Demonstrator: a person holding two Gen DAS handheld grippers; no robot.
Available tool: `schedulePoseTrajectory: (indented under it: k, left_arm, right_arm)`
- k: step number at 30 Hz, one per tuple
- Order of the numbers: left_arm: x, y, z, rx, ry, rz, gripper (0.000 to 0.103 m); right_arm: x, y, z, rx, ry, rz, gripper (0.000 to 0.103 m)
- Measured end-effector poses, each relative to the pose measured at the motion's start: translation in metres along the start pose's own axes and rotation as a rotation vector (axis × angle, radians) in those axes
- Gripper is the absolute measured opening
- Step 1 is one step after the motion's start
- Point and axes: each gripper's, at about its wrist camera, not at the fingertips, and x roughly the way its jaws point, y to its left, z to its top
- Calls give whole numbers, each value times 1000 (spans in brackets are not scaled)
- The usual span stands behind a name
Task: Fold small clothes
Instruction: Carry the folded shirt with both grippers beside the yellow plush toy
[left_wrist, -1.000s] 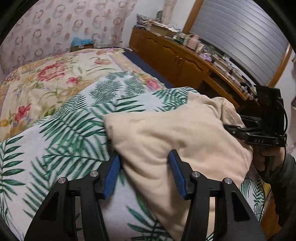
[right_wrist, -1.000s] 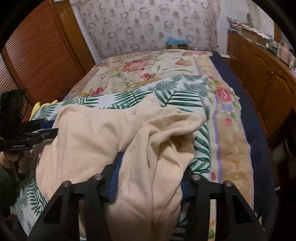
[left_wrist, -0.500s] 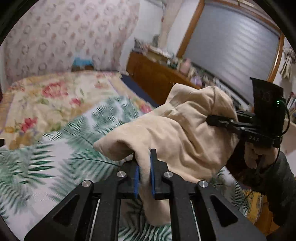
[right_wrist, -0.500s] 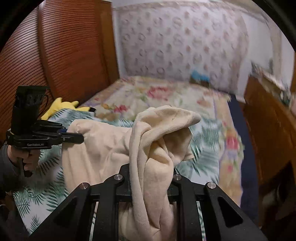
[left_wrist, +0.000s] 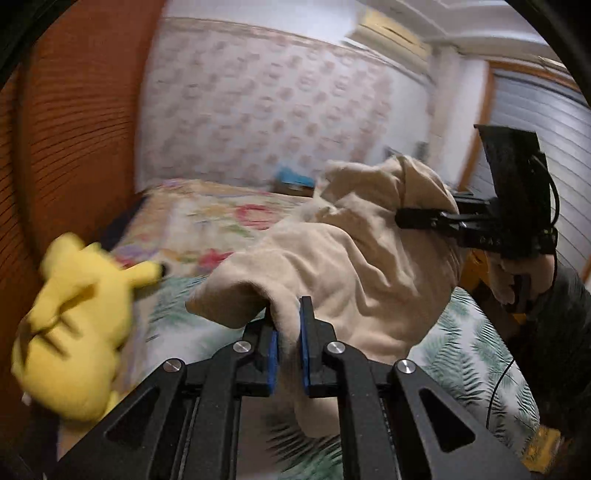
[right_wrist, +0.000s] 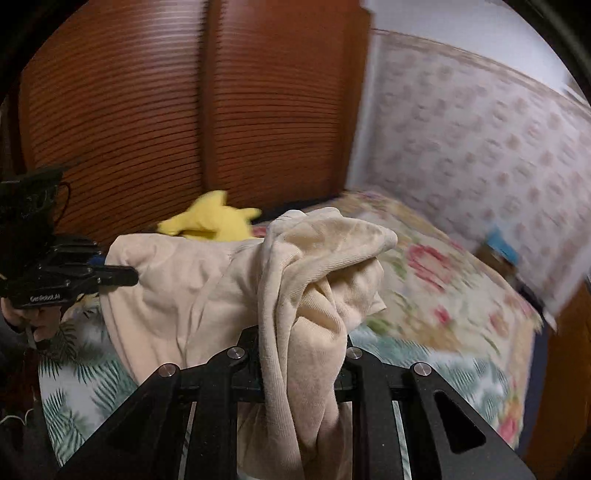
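Faintly, on the left gripper at nine o'clock in the right wrist view: white lettering, too blurred to read. Cream garment, soft, ribbed and creased, bunched (not flat), lifted over the palm-print sheet. Left gripper clamped on one edge, blue pads pinching cloth. Right gripper closed on a thick fold. Yellow plush toy at nine o'clock.

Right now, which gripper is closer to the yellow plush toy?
Left. The left gripper, shut on the beige garment, has the yellow plush toy close beside it. The right gripper grips the garment's far end, away from the toy.
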Motion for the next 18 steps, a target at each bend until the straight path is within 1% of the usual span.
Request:
schedulePoseTrajectory:
  k: [3, 5, 8, 11, 14, 15, 16, 17, 18]
  left_arm:
    - [-13, 34, -20, -65, -1, 71, 10]
    - [-20, 49, -36, -92, 6, 120, 10]
    - [-13, 67, -49, -129, 38, 164, 10]
    - [-6, 82, -54, -155, 63, 194, 10]
    - [2, 89, -56, -159, 88, 221, 10]
    - [4, 89, -57, -158, 96, 228, 10]
    - [6, 91, -57, -157, 100, 236, 10]
    - [9, 93, -58, -153, 106, 245, 10]
    - [10, 94, -58, -148, 109, 244, 11]
  right_arm:
    - [42, 27, 34, -99, 31, 56, 19]
    - [71, 46, 55, -161, 51, 93, 19]
    - [113, 59, 78, -222, 84, 119, 19]
    - [150, 69, 91, -260, 106, 142, 19]
    - [176, 65, 89, -245, 128, 150, 20]
    - [185, 53, 89, -226, 134, 145, 22]
    - [194, 48, 89, -192, 141, 130, 26]
    - [194, 41, 91, -164, 147, 107, 29]
    - [203, 40, 96, -134, 148, 79, 35]
